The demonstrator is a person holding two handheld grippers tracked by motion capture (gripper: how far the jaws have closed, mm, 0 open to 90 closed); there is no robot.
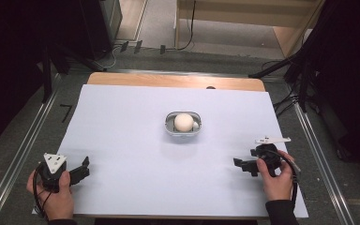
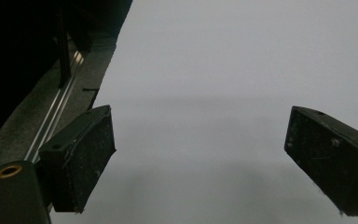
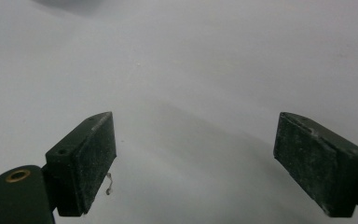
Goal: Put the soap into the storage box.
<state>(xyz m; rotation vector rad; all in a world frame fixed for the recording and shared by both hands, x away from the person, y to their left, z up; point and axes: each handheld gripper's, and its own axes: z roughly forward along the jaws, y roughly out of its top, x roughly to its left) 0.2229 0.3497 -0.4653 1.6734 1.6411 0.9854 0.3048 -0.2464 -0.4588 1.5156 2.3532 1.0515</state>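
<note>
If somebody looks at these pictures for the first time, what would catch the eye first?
First, the round cream-white ball sitting in a small oval grey tray near the middle of the large white sheet that covers the wooden table. Then the two black grippers at the near corners: the left gripper and the right gripper, each held in a hand, both with jaws wide open and nothing between them.
</note>
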